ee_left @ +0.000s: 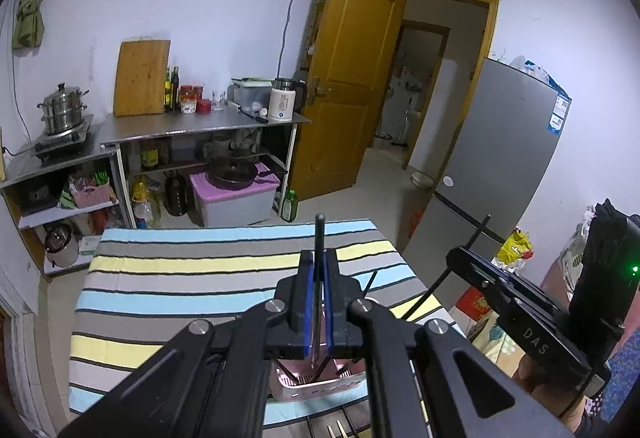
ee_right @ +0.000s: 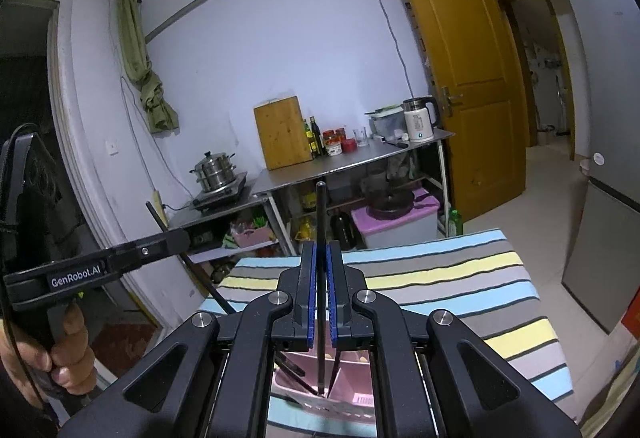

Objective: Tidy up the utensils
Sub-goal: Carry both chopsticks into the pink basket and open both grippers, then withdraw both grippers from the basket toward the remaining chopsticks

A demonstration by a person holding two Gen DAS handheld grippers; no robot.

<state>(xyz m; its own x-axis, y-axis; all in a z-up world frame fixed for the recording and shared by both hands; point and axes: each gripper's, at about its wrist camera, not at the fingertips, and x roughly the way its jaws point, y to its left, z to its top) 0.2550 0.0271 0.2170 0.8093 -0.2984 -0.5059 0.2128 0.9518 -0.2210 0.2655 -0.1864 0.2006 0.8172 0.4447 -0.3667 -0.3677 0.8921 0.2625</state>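
Observation:
In the left wrist view my left gripper (ee_left: pixel 318 256) is shut on a dark chopstick (ee_left: pixel 319 238) that stands nearly upright between the blue pads (ee_left: pixel 307 302). Its lower end hangs over a pink utensil holder (ee_left: pixel 320 388) on the striped tablecloth (ee_left: pixel 180 278). To the right, my right gripper (ee_left: pixel 460 256) pinches another dark chopstick (ee_left: pixel 476 238). In the right wrist view my right gripper (ee_right: pixel 321 248) is shut on that chopstick (ee_right: pixel 320 206), whose tip reaches into the pink holder (ee_right: pixel 360 396). Several dark chopsticks lean in the holder. At left is my left gripper (ee_right: pixel 180 236), held by a hand (ee_right: pixel 68 350).
Beyond the table's far edge stands a steel counter (ee_right: pixel 340 162) with a cutting board (ee_right: pixel 282 136), bottles and a kettle (ee_right: pixel 418 118). A steamer pot (ee_right: pixel 216 170) sits on a stove. A grey fridge (ee_left: pixel 500 142) stands right of the table, beside an open wooden door (ee_left: pixel 352 78).

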